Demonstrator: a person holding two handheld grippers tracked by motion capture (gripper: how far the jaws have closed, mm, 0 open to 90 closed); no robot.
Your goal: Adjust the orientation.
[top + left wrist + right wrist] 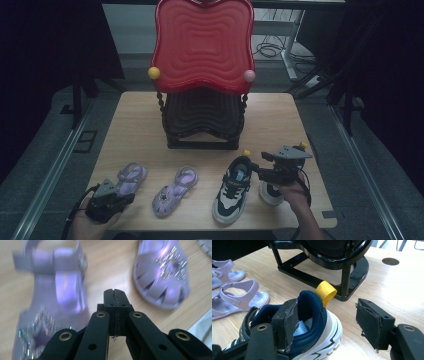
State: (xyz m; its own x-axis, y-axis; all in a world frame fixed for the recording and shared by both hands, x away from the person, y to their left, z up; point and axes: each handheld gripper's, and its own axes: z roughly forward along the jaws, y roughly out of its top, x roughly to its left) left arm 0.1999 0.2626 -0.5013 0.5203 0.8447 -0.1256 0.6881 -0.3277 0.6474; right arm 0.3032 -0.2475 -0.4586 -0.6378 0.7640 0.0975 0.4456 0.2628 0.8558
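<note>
Two lilac sandals (175, 191) and two sneakers (231, 189) line the counter's (140, 130) 6 o'clock edge (left claw (115, 293) shut empty, right claw (324, 322) wide around a sneaker's heel).

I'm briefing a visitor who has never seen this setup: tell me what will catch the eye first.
The big red wavy-shaped tray standing upright on a black rack at the table's far side dominates. In front lie two purple sandals at the left and a navy-and-white sneaker at the right, its heel between the right tool's open jaws.

Glossy lilac sandals (57, 290) with glitter lie on the matt wood-grain table (280, 120).
</note>
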